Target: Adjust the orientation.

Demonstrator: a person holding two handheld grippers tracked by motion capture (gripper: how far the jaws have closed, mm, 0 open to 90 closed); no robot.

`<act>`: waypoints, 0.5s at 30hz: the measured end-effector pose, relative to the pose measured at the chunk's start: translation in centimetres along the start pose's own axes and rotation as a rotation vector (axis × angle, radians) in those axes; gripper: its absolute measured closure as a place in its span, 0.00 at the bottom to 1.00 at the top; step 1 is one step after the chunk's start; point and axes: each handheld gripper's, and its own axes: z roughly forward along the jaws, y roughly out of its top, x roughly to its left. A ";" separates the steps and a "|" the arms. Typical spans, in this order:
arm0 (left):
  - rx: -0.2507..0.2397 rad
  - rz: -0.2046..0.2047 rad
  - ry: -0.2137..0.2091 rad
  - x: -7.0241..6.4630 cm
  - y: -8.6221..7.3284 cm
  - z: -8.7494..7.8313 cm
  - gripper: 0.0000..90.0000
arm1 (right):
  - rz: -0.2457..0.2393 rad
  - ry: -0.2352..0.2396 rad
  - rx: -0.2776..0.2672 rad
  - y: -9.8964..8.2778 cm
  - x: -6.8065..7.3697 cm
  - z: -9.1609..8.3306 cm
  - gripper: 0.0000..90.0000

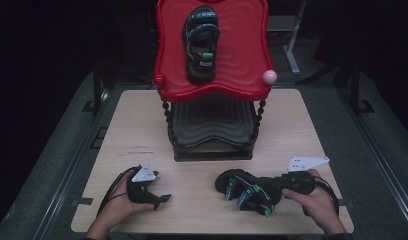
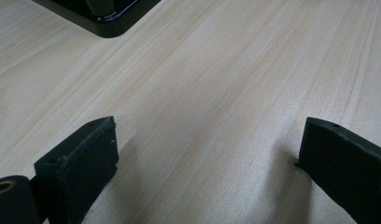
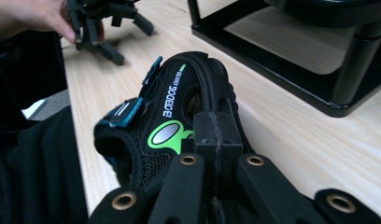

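Note:
A black sandal with blue and green trim (image 1: pixel 201 42) lies on the red top tray (image 1: pixel 242 50) of a two-tier stand. A matching sandal (image 1: pixel 244 189) lies tilted on the wooden table (image 1: pixel 137 125) near the front edge. My right gripper (image 1: pixel 270 192) is shut on it. In the right gripper view the jaws (image 3: pixel 216 135) meet on the rim of the sandal (image 3: pixel 165 116). My left gripper (image 1: pixel 161 194) rests in a hand at the front left, pointing right. Its jaws (image 2: pixel 207 154) stand wide apart over bare wood, open, with nothing between them.
The stand's black lower tray (image 1: pixel 212 125) and base (image 3: pixel 291 70) sit at the table's middle, just behind the sandal. A pink ball (image 1: pixel 269 76) and a red ball (image 1: pixel 158 79) cap the top tray's front corners. Dark floor surrounds the table.

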 end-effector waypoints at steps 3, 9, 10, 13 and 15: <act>0.000 0.000 0.001 0.0 0.0 0.0 0.04 | 0.009 -0.006 -0.001 0.1 -0.7 0.2 1.00; -0.002 -0.003 0.002 0.0 0.0 0.0 0.04 | 0.038 -0.016 0.004 0.1 -2.2 0.8 1.00; -0.001 -0.003 0.002 0.0 0.0 0.0 0.04 | 0.045 -0.016 0.007 0.1 -2.5 0.9 1.00; -0.002 -0.005 0.003 0.0 0.0 0.0 0.04 | 0.071 -0.021 0.013 0.0 -3.5 1.4 1.00; -0.003 -0.007 0.004 0.0 0.0 0.0 0.04 | 0.083 -0.028 0.018 -0.1 -3.9 1.6 1.00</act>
